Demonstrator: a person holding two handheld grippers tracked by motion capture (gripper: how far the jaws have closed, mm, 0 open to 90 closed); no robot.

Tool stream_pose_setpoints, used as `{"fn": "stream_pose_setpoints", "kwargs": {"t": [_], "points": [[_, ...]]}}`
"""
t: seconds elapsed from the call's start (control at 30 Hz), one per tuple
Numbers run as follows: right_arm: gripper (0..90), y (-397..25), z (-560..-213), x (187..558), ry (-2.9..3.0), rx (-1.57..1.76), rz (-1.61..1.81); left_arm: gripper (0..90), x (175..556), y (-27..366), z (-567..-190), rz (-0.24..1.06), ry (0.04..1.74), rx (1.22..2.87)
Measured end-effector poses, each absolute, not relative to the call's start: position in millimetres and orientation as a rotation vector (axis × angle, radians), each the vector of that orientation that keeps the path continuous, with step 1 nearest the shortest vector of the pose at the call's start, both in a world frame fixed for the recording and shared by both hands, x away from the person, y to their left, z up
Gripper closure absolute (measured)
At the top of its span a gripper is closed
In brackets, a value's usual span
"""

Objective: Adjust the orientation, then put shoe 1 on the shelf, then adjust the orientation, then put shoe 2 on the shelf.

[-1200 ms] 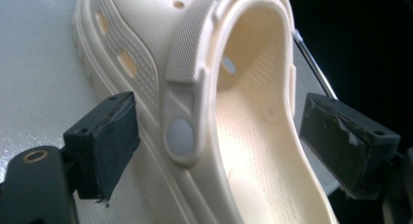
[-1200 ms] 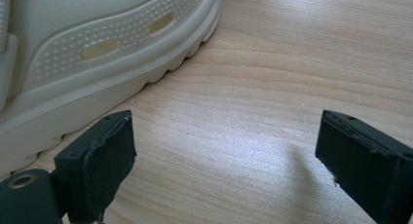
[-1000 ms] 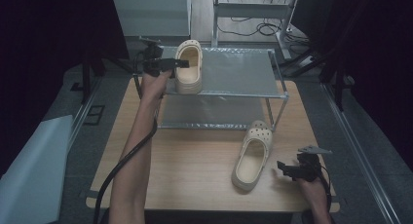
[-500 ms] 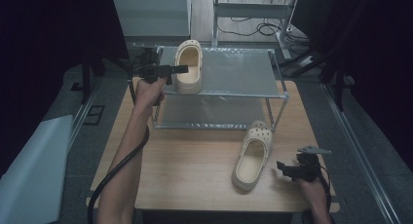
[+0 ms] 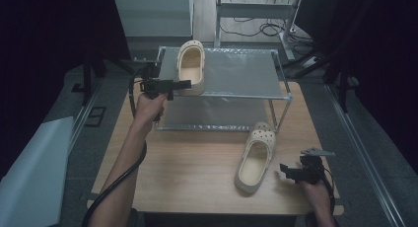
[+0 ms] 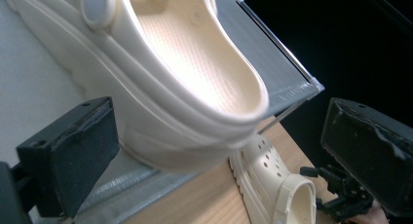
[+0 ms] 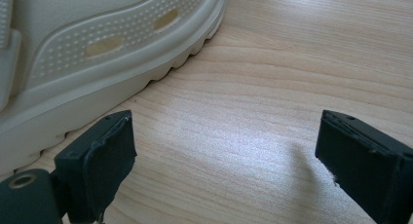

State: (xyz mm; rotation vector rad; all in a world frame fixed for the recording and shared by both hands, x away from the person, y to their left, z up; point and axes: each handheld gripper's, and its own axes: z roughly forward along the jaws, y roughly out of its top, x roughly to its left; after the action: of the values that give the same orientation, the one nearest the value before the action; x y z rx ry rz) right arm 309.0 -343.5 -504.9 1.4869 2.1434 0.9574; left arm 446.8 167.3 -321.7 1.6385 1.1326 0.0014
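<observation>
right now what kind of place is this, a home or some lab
Probably a lab or recording studio rather than a home: a bare wooden table holding a metal two-tier rack and cream clogs, dark curtains around it, and loose cables on the floor behind.

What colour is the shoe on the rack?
Cream shoe, clearest in the left gripper view.

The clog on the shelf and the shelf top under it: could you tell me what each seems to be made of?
Clog on the shelf: likely moulded foam or rubber, matte cream, with a pebbled footbed and seamless ribbed sole.
Shelf top: probably metal, dull grey sheet in a thin bright frame.
</observation>
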Motion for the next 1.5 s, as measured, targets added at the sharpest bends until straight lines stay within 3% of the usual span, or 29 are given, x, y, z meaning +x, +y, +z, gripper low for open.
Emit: {"fn": "stream_pose_setpoints", "kwargs": {"t": [0.7, 1.5], "points": [[7.2, -342, -504, 308, 2.140, 1.486, 0.958, 0.0, 393, 168, -344, 0.029, 1.056, 1.660], [7.2, -340, -504, 307, 2.147, 1.479, 0.964, 0.0, 351, 172, -411, 0.024, 1.071, 1.653]]}}
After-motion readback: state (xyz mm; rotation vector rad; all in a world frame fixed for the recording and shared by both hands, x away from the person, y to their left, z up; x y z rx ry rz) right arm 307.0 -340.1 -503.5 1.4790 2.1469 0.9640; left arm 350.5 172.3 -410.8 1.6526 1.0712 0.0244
